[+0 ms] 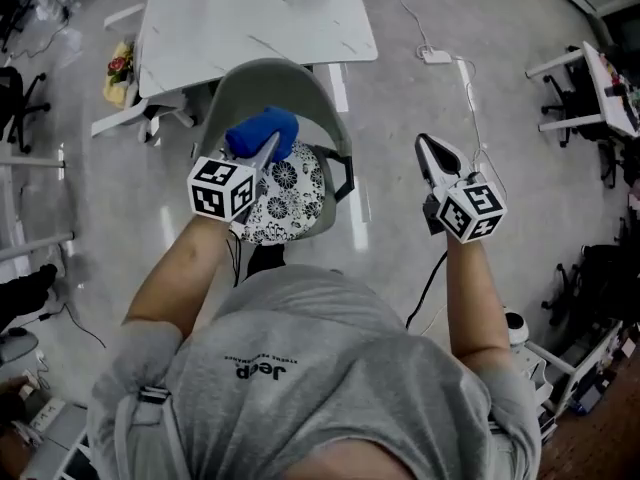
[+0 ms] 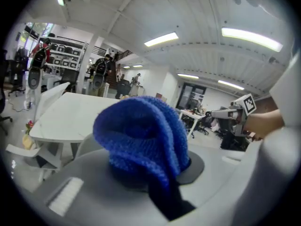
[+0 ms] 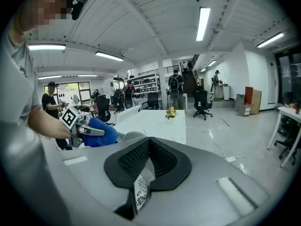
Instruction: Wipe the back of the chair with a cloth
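Chair back (image 1: 272, 76) — blue cloth (image 1: 262, 130) pinched in left gripper (image 1: 266, 154), maybe touching it; right gripper (image 1: 433, 154) jaws together — empty.

Right gripper (image 3: 149, 142): black ridged jaws meet at the tips with nothing between them; a strip of flower-patterned fabric (image 3: 140, 192) shows through the gap lower down.
Left gripper (image 3: 87, 131): at the left, marker cube on it, clamped on a blue cloth (image 3: 104, 134).
Chair back (image 3: 133, 135): grey rim just beside the cloth.
Table (image 3: 150, 121): white, beyond the chair, with flowers (image 3: 171, 112) on it.
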